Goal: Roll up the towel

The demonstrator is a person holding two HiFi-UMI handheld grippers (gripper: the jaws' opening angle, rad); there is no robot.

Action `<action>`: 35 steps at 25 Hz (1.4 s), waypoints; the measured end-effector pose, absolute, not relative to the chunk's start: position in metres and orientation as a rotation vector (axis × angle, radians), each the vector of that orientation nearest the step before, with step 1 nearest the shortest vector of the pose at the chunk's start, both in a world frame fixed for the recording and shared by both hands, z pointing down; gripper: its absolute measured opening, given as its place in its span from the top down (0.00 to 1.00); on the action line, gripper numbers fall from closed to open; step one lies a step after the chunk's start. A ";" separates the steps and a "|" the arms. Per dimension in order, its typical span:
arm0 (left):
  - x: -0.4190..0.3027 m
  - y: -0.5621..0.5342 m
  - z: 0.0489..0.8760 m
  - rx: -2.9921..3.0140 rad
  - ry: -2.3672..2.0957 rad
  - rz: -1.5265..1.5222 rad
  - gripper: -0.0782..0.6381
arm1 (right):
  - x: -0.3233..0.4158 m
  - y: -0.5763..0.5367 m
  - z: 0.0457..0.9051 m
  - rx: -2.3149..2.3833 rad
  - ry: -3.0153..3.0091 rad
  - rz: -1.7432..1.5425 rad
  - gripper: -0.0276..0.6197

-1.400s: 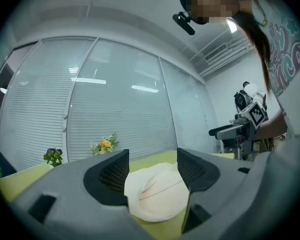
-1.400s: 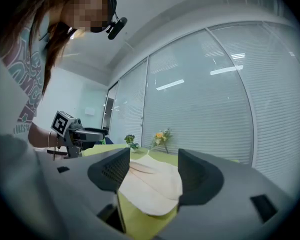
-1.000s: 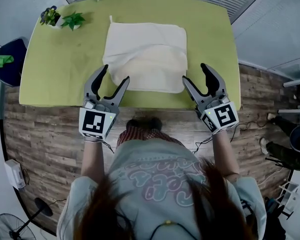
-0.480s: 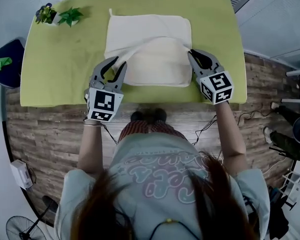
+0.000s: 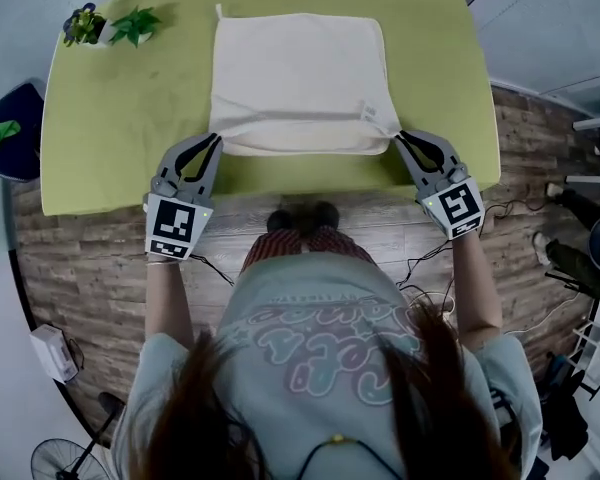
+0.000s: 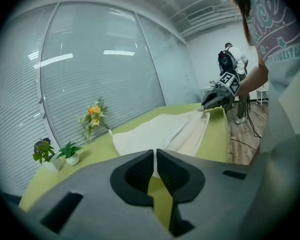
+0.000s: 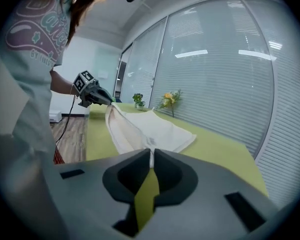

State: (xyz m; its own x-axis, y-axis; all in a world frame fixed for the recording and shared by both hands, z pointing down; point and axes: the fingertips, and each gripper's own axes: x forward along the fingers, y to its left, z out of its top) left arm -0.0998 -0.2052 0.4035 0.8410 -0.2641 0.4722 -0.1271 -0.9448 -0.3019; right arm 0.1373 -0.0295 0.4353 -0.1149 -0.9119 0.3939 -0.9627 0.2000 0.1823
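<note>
Left gripper jaws pinched on the towel's 7 o'clock corner, just finished closing, cloth showing between the pads. Right gripper jaws likewise just closed, clamped on the 5 o'clock corner, with a white sliver in the slit. The near hem runs stretched between the two grippers. The rest of the towel lies flat on the green table, at 12 o'clock from the person. Two potted plants sit at the towel's 10 o'clock, on the table's far left corner, well apart from it.
</note>
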 end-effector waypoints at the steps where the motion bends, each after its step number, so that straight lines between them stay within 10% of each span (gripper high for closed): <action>1: -0.104 -0.203 0.408 -2.764 0.275 -0.777 0.85 | 0.136 -0.026 0.438 1.747 -2.060 0.176 0.91; 6: -0.126 -0.204 0.440 -2.673 0.259 -0.938 0.85 | 0.118 -0.017 0.462 1.598 -2.031 0.219 0.88; 10: -0.133 -0.207 0.444 -2.714 0.248 -0.995 0.85 | 0.111 -0.015 0.443 1.562 -2.204 0.326 0.66; 25: -0.149 -0.229 0.380 -2.866 0.683 -0.738 0.85 | 0.283 -0.243 0.465 1.836 -1.917 0.780 0.50; 30: -0.170 -0.233 0.381 -2.859 0.769 -0.746 0.85 | 0.276 -0.249 0.483 1.724 -1.849 0.787 0.54; 33: -0.177 -0.233 0.383 -2.863 0.772 -0.744 0.85 | 0.262 -0.249 0.477 1.684 -1.948 0.812 0.91; 35: -0.179 -0.233 0.382 -2.867 0.758 -0.735 0.85 | 0.255 -0.247 0.465 1.729 -1.971 0.810 0.91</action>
State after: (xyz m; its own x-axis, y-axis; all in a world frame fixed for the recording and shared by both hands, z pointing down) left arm -0.1789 -0.2335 0.3817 0.7614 -0.4856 0.4295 -0.4441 -0.8734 -0.2001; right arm 0.2551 -0.2474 0.4652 -0.1594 -0.7556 0.6353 -0.9840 0.0697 -0.1639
